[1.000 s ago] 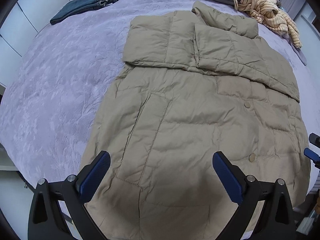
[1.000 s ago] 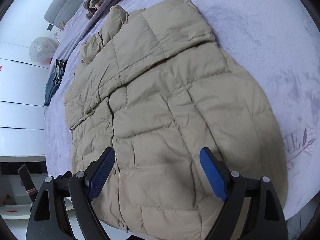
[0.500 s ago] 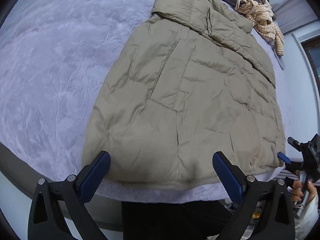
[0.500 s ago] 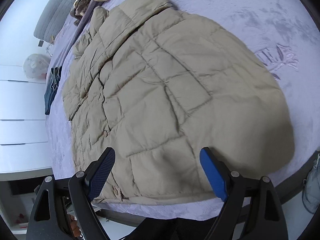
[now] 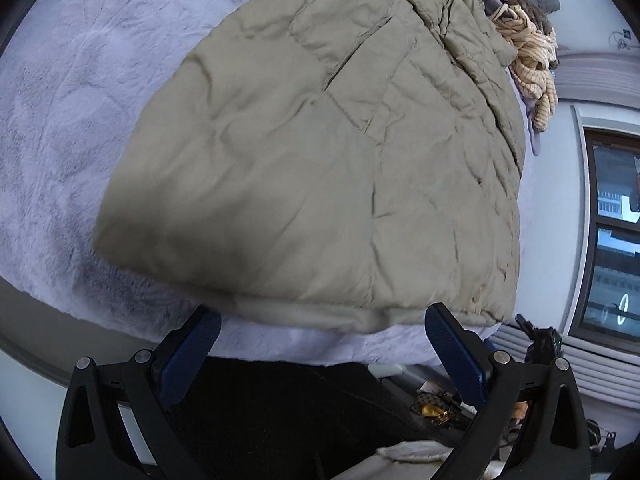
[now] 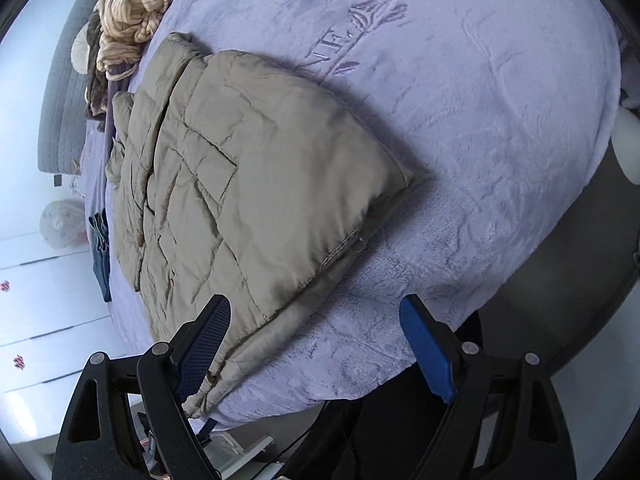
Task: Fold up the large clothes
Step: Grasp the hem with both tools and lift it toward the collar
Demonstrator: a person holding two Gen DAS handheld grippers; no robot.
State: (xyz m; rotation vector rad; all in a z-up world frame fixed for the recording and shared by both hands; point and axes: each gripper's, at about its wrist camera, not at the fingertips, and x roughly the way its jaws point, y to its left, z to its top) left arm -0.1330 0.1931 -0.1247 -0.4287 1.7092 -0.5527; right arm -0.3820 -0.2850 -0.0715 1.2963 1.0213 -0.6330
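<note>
Both views now look across the near hem of the jacket [image 5: 320, 160]; a second ago each looked down on its middle. The cameras have drawn back to the bed [image 5: 60, 120] edge and tilted down. I judge this a set-up for grasping the hem corners and folding the hem up toward the collar.

The jacket lies flat on the bed, sleeves folded in across the chest, hem along the near edge.

Left gripper [image 5: 322, 340]: jaws wide, empty, hem just beyond the pads. Right gripper [image 6: 316, 338]: jaws wide, empty; its left pad overlaps the hem edge in view, contact not confirmed.

Count: one jacket, two grippers, one striped garment [image 6: 136, 12] heaped at the far end, one folded pair of jeans [image 6: 100, 256] beyond the jacket's far side.
</note>
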